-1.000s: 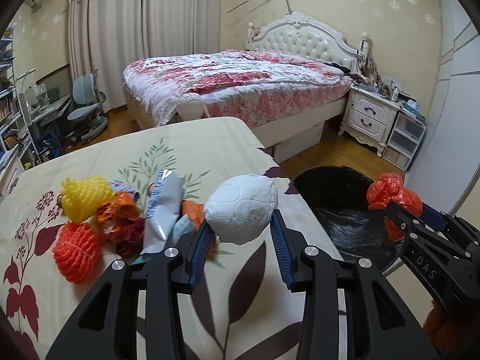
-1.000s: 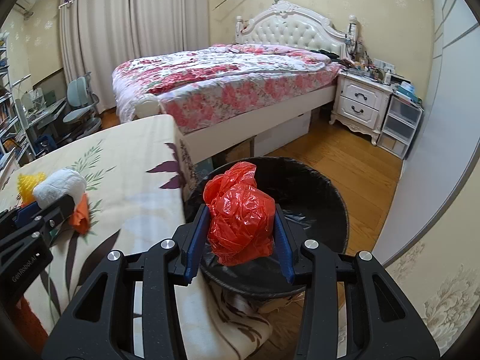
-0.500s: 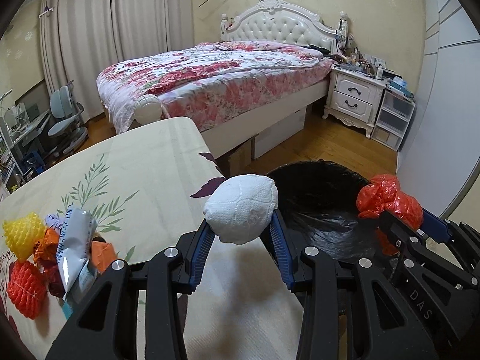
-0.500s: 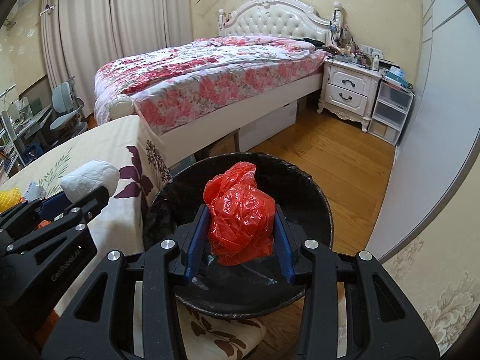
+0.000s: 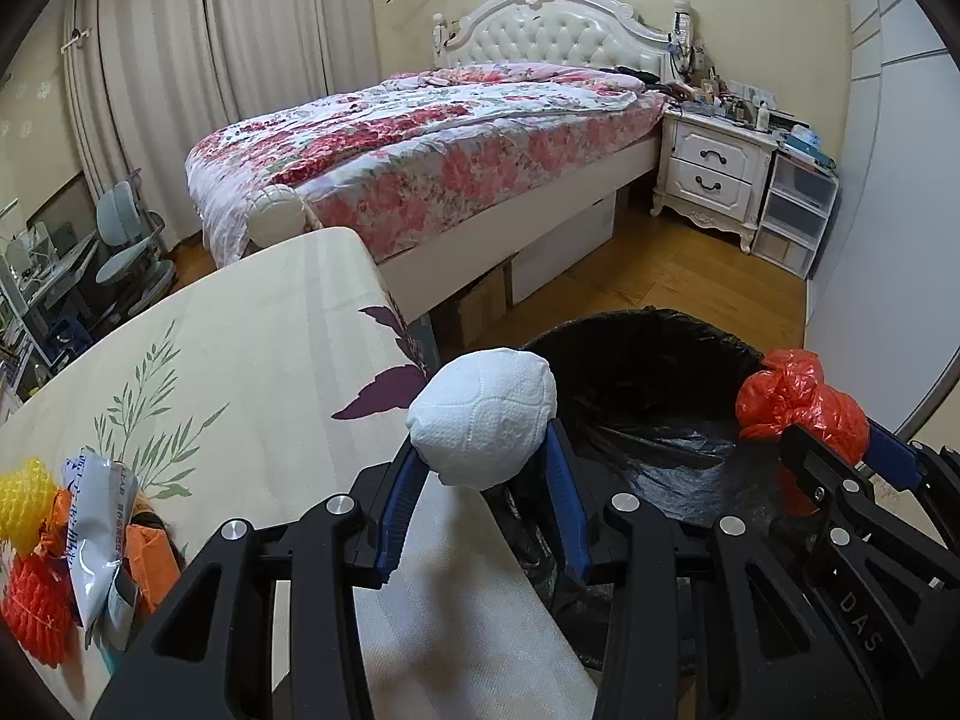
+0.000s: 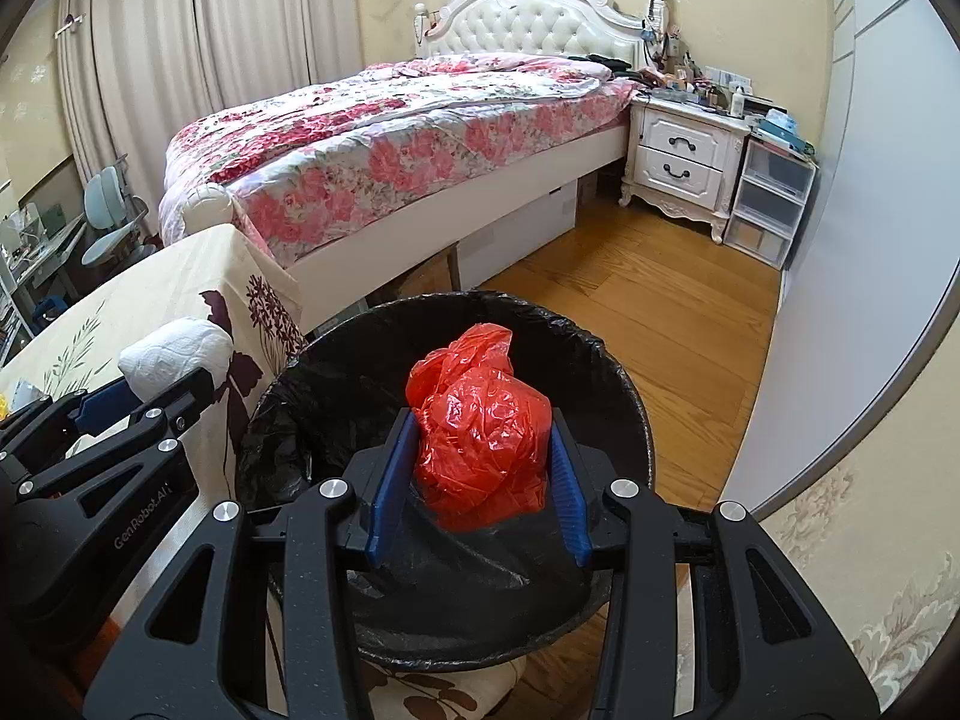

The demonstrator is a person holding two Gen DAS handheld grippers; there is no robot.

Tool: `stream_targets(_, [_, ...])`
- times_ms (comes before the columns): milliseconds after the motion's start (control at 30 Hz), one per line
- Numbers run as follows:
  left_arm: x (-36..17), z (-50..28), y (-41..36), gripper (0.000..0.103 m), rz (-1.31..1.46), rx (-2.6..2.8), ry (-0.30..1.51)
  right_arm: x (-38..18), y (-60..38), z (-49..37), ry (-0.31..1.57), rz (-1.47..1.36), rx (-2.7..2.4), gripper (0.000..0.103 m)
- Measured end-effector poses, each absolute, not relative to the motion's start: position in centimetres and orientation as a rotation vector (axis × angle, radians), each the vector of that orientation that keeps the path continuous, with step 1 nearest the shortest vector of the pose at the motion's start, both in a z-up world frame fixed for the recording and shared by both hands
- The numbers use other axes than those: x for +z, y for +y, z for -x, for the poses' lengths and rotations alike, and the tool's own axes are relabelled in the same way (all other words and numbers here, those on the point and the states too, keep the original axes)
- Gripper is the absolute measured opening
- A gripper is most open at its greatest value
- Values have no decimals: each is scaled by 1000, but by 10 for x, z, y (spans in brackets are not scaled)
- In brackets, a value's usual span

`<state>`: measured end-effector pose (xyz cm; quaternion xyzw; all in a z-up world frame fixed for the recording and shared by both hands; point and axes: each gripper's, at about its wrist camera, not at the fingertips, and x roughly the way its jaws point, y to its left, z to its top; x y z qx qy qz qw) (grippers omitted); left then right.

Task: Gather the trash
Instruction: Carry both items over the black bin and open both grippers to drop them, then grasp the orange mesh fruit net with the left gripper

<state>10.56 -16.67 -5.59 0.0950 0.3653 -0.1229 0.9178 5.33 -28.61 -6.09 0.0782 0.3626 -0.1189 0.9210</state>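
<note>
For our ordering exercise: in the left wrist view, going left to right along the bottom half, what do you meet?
Yellow foam net → silver wrapper → white paper ball in the left gripper → black bin → red plastic bag in the right gripper.

Ahead of me: bed (image 5: 456,138) with floral quilt, tufted white headboard (image 5: 552,36). White nightstand (image 6: 684,162) beside it, clear plastic drawers (image 6: 765,204) adjoining. Curtains (image 5: 198,78) drawn. Wood floor (image 6: 648,294).

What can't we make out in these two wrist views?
- Bin bottom, right wrist view: hidden behind the red bag and right gripper.
- Silver pouch print, left wrist view: too small to read.
- Trash pile, left wrist view: cut off by the left edge.
- Nightstand clutter: too small.
</note>
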Motion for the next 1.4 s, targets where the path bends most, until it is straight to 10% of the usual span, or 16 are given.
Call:
stream_targets(433, [-42,-102,-148,82,-158,-186,711,-55,-300,-47,719,-177,-311,61])
stream_targets(1400, [-11,-9,38,85,-99,161,646,-15,-172,-4,670,-82,-59,68])
